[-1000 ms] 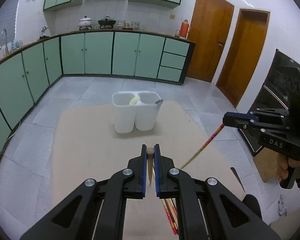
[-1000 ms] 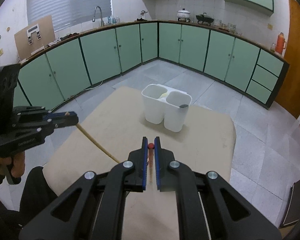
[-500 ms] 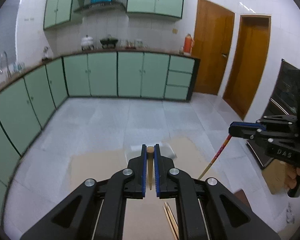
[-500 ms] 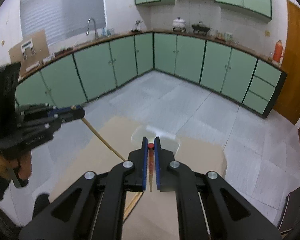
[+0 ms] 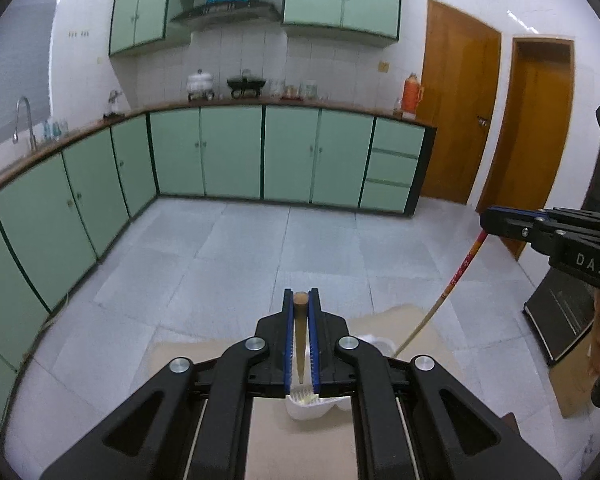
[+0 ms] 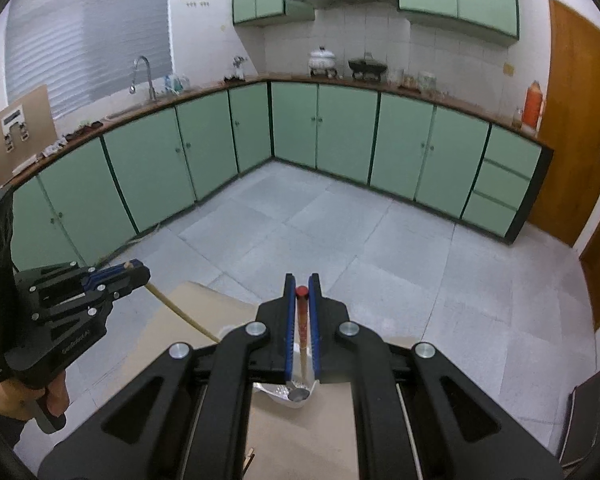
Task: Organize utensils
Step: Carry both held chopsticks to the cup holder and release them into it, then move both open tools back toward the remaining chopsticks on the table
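Directly below, the white holder [image 5: 306, 410] sits partly hidden behind both grippers. Left gripper [image 5: 301, 304] clamps a plain chopstick [image 5: 300, 344], right gripper [image 6: 301, 286] a red-tipped chopstick [image 6: 301, 320]; both slant downward.

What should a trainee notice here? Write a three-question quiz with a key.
1. True or false: the left gripper is shut on a plain wooden chopstick.
2. The right gripper holds: A) a metal spoon, B) a red-topped patterned chopstick, C) nothing.
3. Fill in: the white plastic utensil holder shows ___ both grippers' fingers.
Key: 1 true; 2 B; 3 below.
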A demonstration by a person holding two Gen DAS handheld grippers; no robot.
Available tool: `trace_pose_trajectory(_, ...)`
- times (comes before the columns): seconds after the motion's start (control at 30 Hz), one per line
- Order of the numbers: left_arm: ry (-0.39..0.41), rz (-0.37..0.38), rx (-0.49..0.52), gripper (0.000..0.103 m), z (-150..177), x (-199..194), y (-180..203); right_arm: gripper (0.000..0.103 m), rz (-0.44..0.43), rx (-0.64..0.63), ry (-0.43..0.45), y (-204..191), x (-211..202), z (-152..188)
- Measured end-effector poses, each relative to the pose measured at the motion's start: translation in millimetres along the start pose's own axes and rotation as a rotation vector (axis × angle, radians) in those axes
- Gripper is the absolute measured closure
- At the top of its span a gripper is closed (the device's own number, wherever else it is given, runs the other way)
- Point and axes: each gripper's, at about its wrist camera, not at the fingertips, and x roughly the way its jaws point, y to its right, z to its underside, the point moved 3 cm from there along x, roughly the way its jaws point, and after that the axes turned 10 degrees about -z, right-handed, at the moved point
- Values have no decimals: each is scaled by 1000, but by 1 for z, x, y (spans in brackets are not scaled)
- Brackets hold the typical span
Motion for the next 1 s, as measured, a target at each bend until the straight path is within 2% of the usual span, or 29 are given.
trace_pose_trajectory(0.13,-67,-2,-1,96,29,25,-1,95,-8,27,-51,7,26,25)
trace_pose_trajectory(0.17,-79,0,-2,94,37,27,-1,86,-12,33,-60,9,29,31)
trace_pose_trajectory(0.2,-87,0,-1,87,43,28,-2,71,-8,36,-58,9,29,37)
trace_pose_trajectory(0.23,-87,1,0,78,47,26,-4,67,-6,37,-49,8,28,41)
trace_pose_trajectory(0.37,-62,8,34,69,66,-4,-6,66,-31,47,-5,5,1,68)
trace_pose_trajectory(0.4,-55,5,45,63,73,-13,-7,66,-38,46,10,2,-8,76)
trace_pose_trajectory(0.43,-39,0,55,57,82,-26,-9,66,-50,47,32,-1,-22,91)
trace_pose_trajectory(0.5,-15,14,60,52,103,-51,-13,66,-55,44,60,-10,-44,128)
trace_pose_trajectory(0.57,2,13,65,49,128,-73,-16,66,-53,27,67,-24,-59,172)
trace_pose_trajectory(0.67,8,20,81,44,190,-105,-14,65,-47,-5,40,-54,-69,250)
trace_pose_trajectory(0.7,-3,25,89,43,212,-112,-10,65,-61,4,13,-66,-68,287)
trace_pose_trajectory(0.83,-72,58,117,43,299,-130,10,65,-92,10,-74,-109,-62,384)
trace_pose_trajectory(0.97,-104,56,121,43,354,-142,25,65,-121,21,-124,-139,-53,437)
trace_pose_trajectory(1.0,-110,60,105,43,359,-142,24,65,-126,22,-130,-145,-52,444)
